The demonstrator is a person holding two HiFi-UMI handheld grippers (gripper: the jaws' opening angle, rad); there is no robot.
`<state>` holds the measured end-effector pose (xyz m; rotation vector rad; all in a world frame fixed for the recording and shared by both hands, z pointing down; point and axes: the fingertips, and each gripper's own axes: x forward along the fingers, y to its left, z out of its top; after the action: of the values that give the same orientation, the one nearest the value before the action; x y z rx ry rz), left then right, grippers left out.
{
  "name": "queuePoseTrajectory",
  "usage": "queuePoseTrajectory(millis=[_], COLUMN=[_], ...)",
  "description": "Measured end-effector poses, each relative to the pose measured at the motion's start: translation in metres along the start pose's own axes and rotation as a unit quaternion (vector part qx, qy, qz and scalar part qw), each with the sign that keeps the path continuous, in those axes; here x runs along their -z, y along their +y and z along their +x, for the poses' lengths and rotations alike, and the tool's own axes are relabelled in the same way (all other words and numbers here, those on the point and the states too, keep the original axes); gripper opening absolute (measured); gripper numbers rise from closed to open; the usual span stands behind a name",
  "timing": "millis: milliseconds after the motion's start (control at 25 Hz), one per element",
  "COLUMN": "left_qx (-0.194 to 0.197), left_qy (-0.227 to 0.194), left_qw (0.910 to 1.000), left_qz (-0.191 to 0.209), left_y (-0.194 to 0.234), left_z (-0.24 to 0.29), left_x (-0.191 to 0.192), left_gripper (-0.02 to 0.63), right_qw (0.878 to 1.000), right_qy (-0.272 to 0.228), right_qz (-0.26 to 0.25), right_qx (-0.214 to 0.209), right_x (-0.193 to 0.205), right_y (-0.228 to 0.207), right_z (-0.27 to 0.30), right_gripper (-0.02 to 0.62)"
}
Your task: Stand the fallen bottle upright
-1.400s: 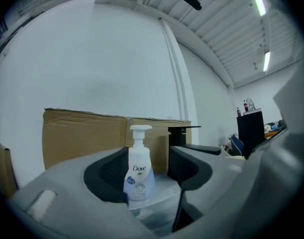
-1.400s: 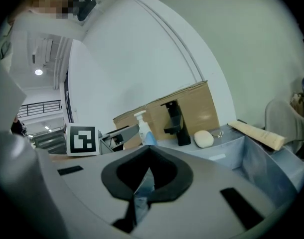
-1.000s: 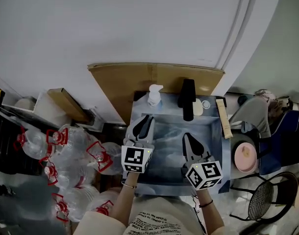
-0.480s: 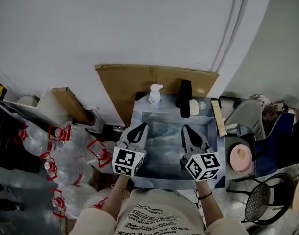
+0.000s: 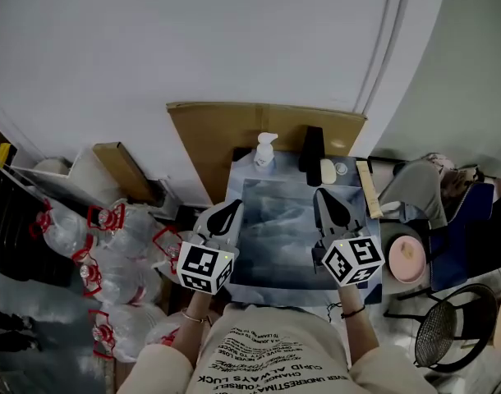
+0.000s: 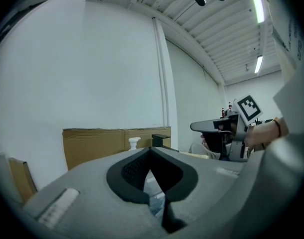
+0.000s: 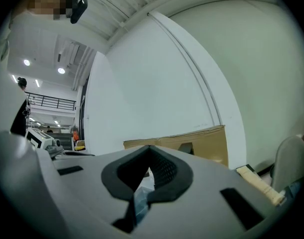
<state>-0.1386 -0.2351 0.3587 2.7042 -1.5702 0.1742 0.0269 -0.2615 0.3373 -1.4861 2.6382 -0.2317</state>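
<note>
A tall black bottle (image 5: pixel 311 148) stands upright at the back of the blue-grey table (image 5: pixel 275 245), next to a white pump bottle (image 5: pixel 265 151). In the left gripper view the pump bottle (image 6: pixel 134 143) and the black bottle (image 6: pixel 161 140) show beyond the jaws. My left gripper (image 5: pixel 232 210) hangs at the table's left edge, shut and empty. My right gripper (image 5: pixel 325 195) hovers over the table's right part, well short of both bottles. Its jaws meet at the tips with nothing between them. Both grippers (image 6: pixel 151 149) (image 7: pixel 150 147) point level toward the wall.
A cardboard sheet (image 5: pixel 234 125) leans on the wall behind the table. Several clear water jugs with red caps (image 5: pixel 111 253) crowd the floor at left. A wooden strip (image 5: pixel 365 187), a pink bowl (image 5: pixel 406 258) and a black chair (image 5: pixel 443 331) are at right.
Both grippers have drawn back from the bottles toward the person and risen. The left one has shifted left to the table's edge. The black bottle stays upright.
</note>
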Motion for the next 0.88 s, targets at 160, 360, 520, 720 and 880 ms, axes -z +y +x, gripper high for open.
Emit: queuePoseTrajectory(millis=[160,360,520,720,880], left_qx=[-0.007,-0.028,-0.036,-0.039,-0.04], left_qy=[-0.004,-0.012,-0.012,-0.01,-0.009], left_qw=[0.9999,0.9995,0.9993,0.9991,0.9991], left_qz=[-0.006,-0.011,-0.008,-0.011,-0.012], left_y=[0.007,0.019,0.023,0.024,0.023], left_z=[-0.012,-0.027,-0.032,-0.034,-0.034], left_x=[-0.005,-0.009,-0.012,-0.009,-0.008], left_gripper=[0.025,0.025,0.025,0.025,0.025], right_qw=[1.0,1.0,1.0,1.0,1.0], right_qy=[-0.01,-0.017,-0.02,-0.017,-0.015], right_qz=[-0.005,-0.001,0.0,-0.005,-0.003], right_qx=[-0.002,-0.005,-0.008,-0.002,0.009], right_x=[-0.007,-0.009,-0.01,-0.009,-0.005], right_y=[0.0,-0.002,-0.003,-0.008,-0.013], right_z=[-0.002,-0.007,-0.009,-0.013,-0.018], right_gripper=[0.003,0.003,0.003,0.003,0.003])
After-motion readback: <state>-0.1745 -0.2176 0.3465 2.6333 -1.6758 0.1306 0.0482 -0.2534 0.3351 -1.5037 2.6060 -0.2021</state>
